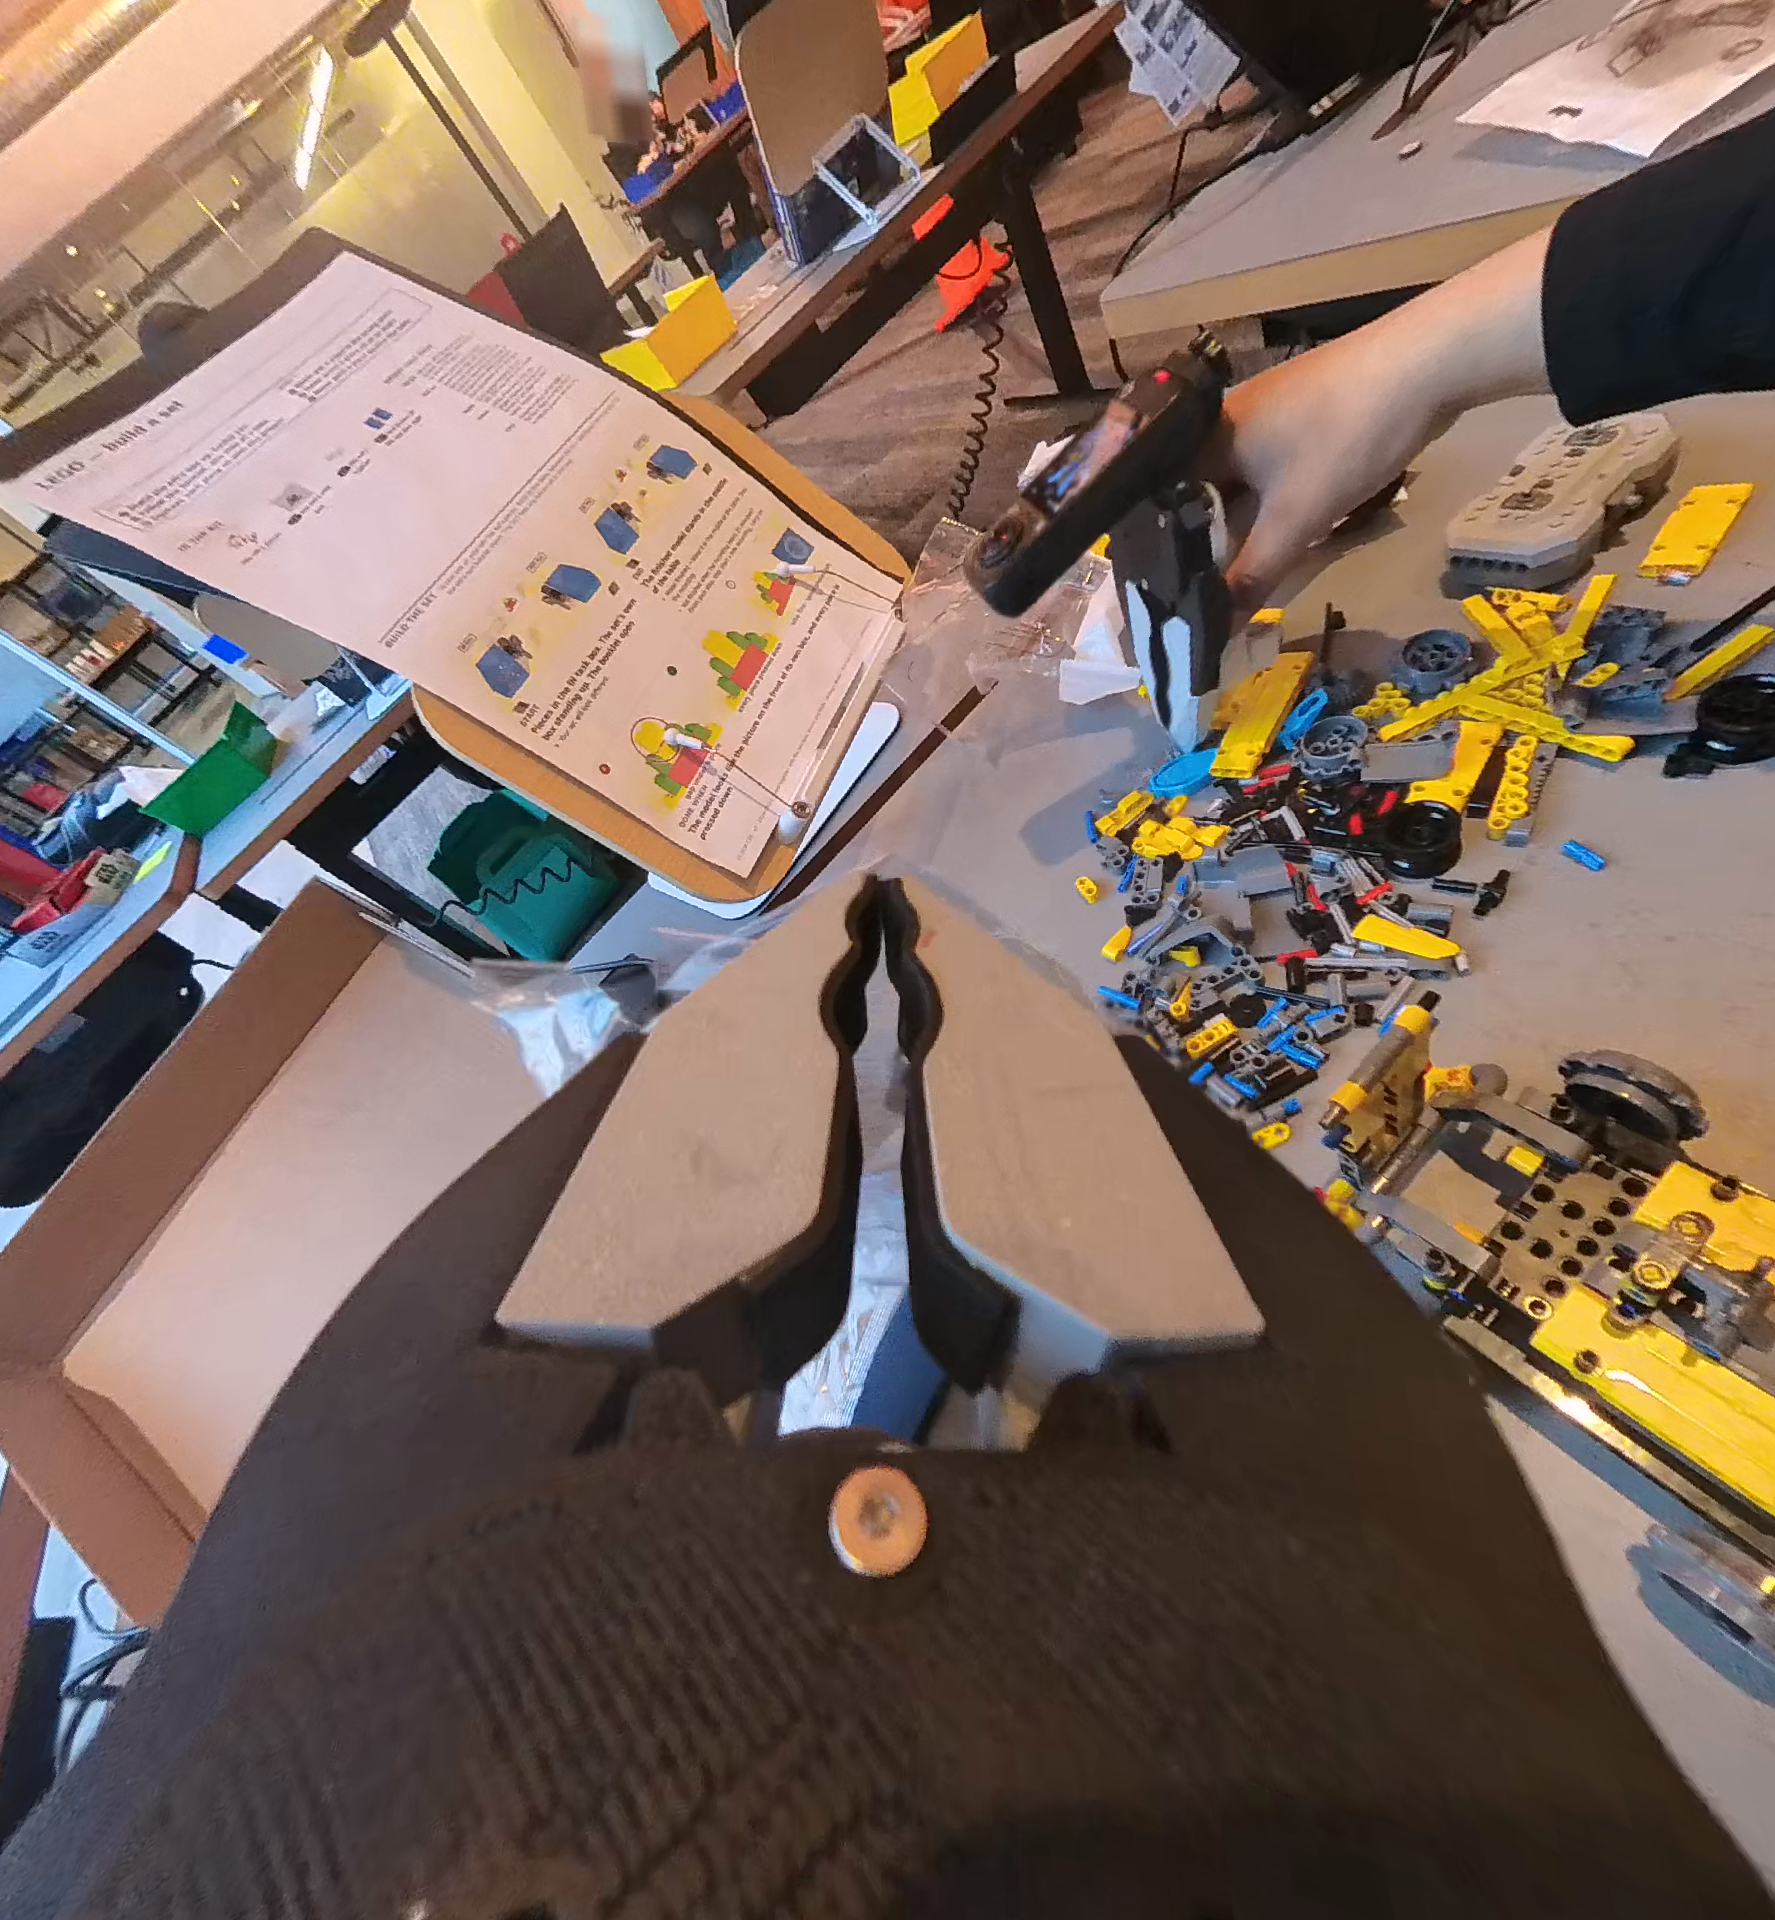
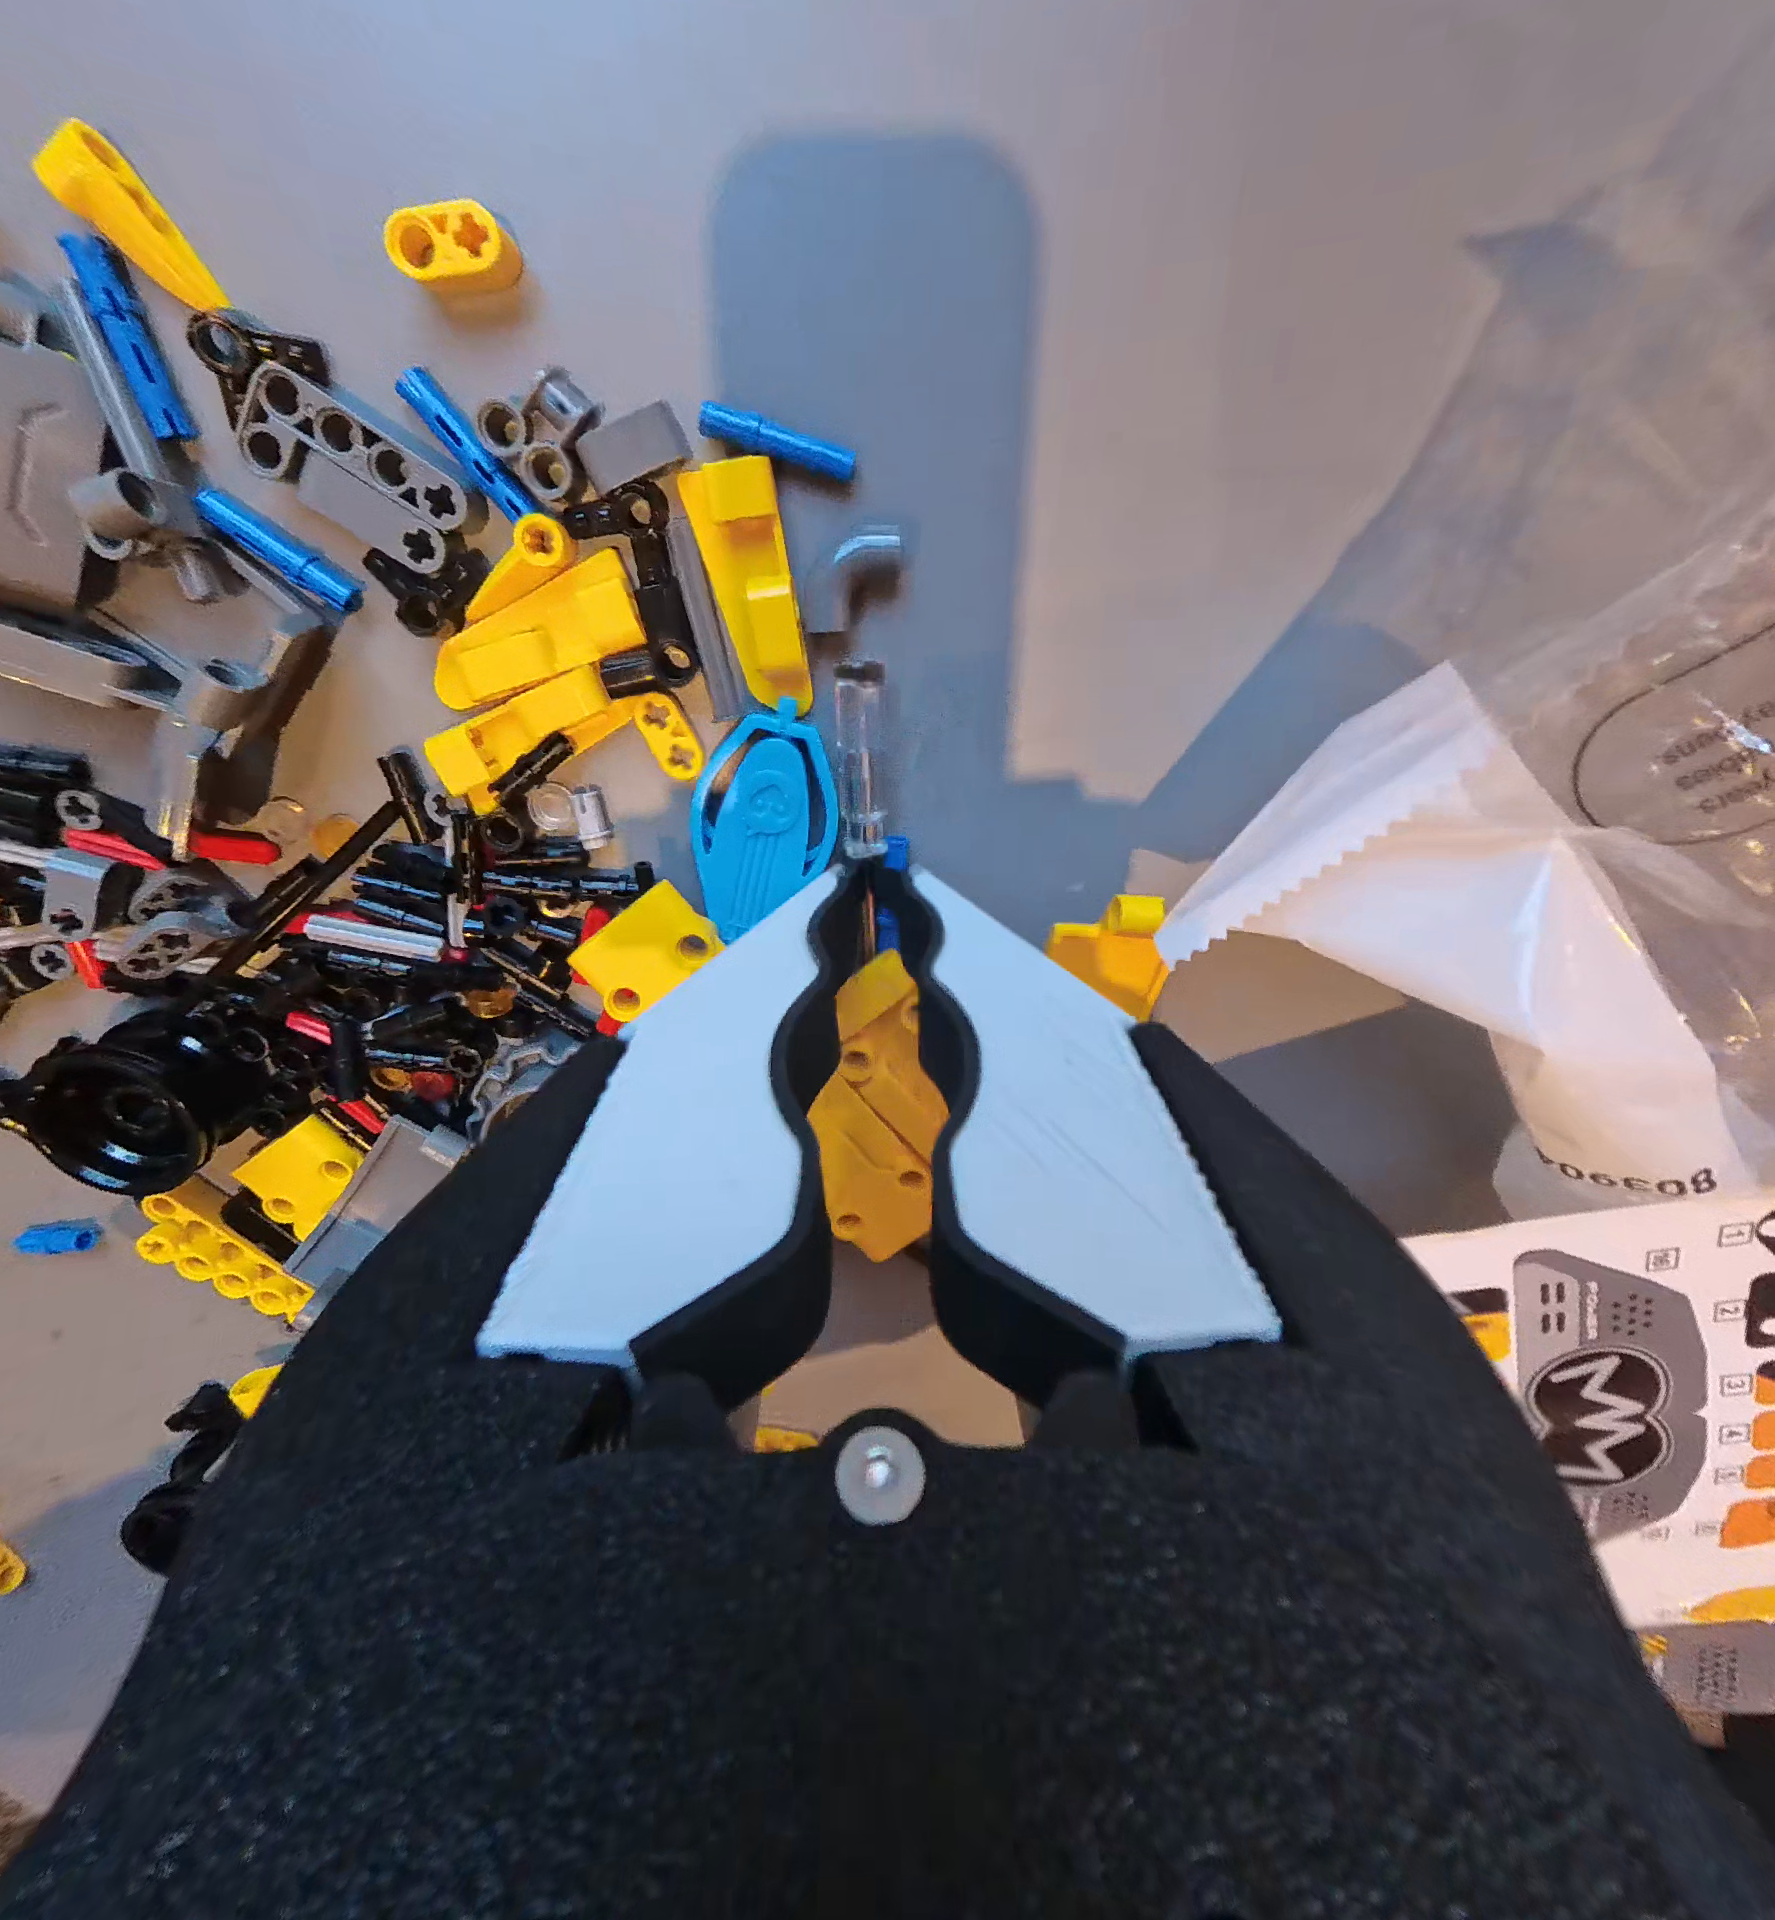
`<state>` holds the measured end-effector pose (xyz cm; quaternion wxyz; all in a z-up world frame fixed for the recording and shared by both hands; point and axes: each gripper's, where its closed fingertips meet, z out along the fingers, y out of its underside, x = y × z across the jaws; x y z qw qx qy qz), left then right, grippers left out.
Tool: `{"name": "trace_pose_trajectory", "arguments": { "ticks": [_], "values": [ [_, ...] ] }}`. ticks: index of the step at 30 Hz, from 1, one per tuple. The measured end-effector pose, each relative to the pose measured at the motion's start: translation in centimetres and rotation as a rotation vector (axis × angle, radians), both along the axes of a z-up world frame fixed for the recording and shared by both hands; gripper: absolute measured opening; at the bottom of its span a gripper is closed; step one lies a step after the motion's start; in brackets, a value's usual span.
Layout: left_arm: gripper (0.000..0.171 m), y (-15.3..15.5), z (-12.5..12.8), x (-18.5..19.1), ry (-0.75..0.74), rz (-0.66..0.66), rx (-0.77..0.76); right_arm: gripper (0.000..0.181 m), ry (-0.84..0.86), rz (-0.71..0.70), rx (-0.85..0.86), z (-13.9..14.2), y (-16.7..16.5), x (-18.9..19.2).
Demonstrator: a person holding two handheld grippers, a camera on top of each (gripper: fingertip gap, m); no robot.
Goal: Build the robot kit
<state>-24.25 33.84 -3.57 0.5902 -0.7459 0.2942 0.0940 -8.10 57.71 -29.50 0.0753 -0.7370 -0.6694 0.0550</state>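
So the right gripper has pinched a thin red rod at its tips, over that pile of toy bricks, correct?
Not quite: the rod is clear, not red. In the right wrist view the right gripper pinches a thin transparent rod at its tips, over the pile of toy bricks on the grey table.

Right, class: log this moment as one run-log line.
left tool: shut, empty, above cardboard box | right tool: shut on clear rod | beside: blue piece, brick pile, plastic bag

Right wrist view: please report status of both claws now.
Right claw shut on clear rod, above brick pile. Left claw shut, empty, over cardboard box. Plastic bag alongside.
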Motion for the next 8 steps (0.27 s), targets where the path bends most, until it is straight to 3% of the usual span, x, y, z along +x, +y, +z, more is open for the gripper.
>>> {"name": "trace_pose_trajectory", "arguments": {
  "ticks": [1,8],
  "values": [
    [0.000,-0.08,-0.10,-0.15,0.004,0.004,0.003,0.006,0.008,0.005,-0.001,0.01,-0.02,-0.03],
    [0.000,-0.91,-0.72,-0.53,-0.035,0.008,0.029,0.007,0.116,-0.013,-0.055,0.79,-0.41,-0.64]
  ]
}}
